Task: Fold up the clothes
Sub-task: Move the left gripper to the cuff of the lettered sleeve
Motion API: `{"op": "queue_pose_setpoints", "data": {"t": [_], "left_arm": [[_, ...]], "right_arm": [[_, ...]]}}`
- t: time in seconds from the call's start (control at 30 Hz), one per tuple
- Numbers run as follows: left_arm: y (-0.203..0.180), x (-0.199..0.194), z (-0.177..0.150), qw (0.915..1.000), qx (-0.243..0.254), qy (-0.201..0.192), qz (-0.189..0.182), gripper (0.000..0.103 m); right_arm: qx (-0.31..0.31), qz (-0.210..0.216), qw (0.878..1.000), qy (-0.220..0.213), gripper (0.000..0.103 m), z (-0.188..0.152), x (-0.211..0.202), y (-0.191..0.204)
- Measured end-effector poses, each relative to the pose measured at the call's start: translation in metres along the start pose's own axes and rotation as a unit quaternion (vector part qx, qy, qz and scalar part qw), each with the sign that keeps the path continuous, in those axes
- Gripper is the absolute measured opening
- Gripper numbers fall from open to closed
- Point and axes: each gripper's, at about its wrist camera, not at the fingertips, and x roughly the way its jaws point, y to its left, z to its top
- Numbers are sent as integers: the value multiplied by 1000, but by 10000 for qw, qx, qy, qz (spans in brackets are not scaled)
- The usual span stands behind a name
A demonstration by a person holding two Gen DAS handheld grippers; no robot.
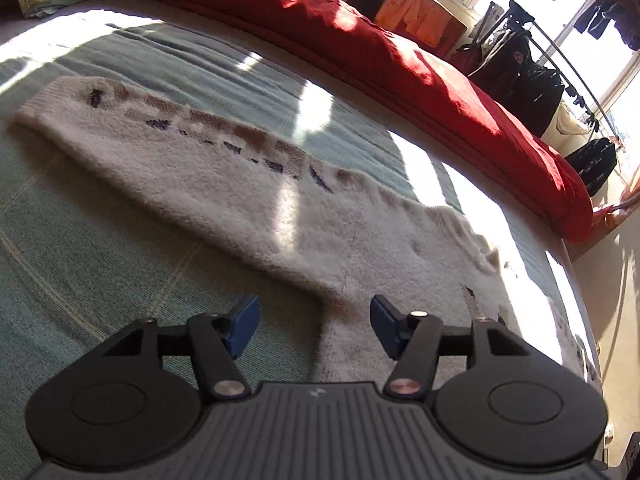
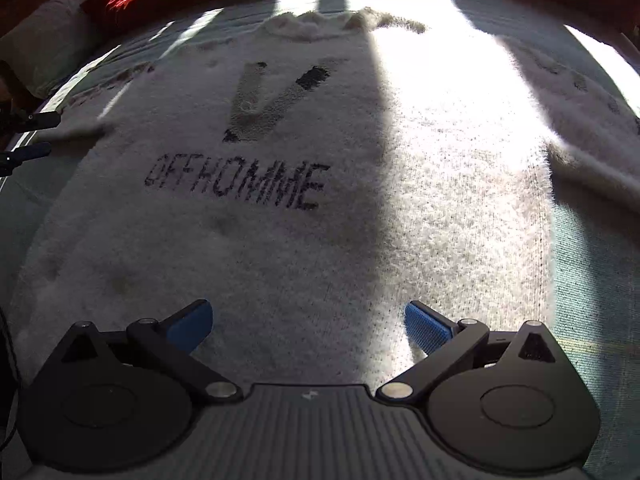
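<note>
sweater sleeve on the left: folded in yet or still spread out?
Spread out: the sleeve lies flat and straight away from the sweater body, on the bedcover.

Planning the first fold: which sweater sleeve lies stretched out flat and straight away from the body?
The sleeve in the left wrist view, patterned along its upper edge, lies flat and straight. The other sleeve, at the right of the right wrist view, is largely lost in glare.

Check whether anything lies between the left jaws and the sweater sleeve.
Nothing visible does. The left gripper hangs with jaws apart right where the sleeve meets the sweater body, with only the green bedspread beside it.
</note>
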Motion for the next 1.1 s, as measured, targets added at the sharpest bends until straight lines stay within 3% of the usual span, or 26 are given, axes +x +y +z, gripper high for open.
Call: {"op": "queue_pose_setpoints", "data": {"t": [0.17, 0.33, 0.5, 0.9, 1.1], "left_arm": [[70, 8, 33, 9902, -1352, -354, -63, 54], [136, 12, 52, 9603, -2675, -746, -263, 54], [171, 30, 59, 9427, -3197, -867, -389, 54], [185, 65, 102, 9405, -3131, -1240, -447, 54], [180, 60, 92, 9453, -2905, -1402, -482, 54]], "right_arm": [[-19, -59, 9999, 85, 103, 3, 3, 2], [-38, -140, 9998, 160, 103, 5, 6, 5], [-13, -204, 9996, 211, 103, 7, 8, 6], [-49, -339, 9988, 356, 103, 13, 15, 10], [-20, -361, 9988, 328, 103, 12, 16, 10]]}}
